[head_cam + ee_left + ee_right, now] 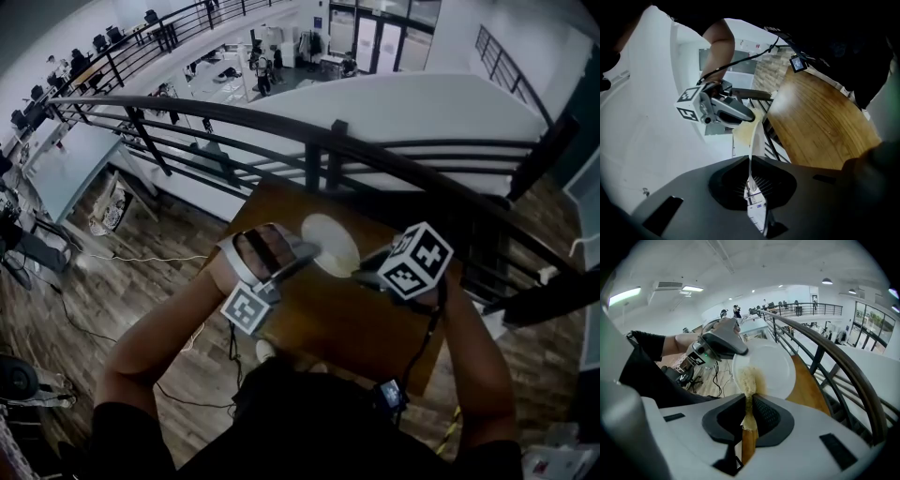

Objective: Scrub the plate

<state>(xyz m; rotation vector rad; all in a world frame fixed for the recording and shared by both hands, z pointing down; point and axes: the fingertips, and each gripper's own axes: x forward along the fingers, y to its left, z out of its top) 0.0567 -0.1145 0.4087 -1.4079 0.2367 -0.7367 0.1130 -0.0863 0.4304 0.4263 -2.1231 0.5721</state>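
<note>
A white plate (330, 246) is held up over the wooden table (347, 319). My left gripper (752, 180) is shut on the plate's rim, and the plate (757, 139) shows edge-on in the left gripper view. My right gripper (749, 416) is shut on a tan fibrous scrubber (748, 380), whose tip lies against the lower left of the plate's face (768, 366). In the right gripper view the left gripper (719, 341) sits at the plate's upper left rim. The head view shows the left gripper (298, 261) on the plate's left and the right gripper (370, 274) on its right.
A dark metal railing (319, 141) runs just beyond the table, with a drop to a lower floor behind it. The railing (834, 357) passes close on the right in the right gripper view. A cable (427, 347) hangs from the right gripper. The tabletop (815, 122) lies below the plate.
</note>
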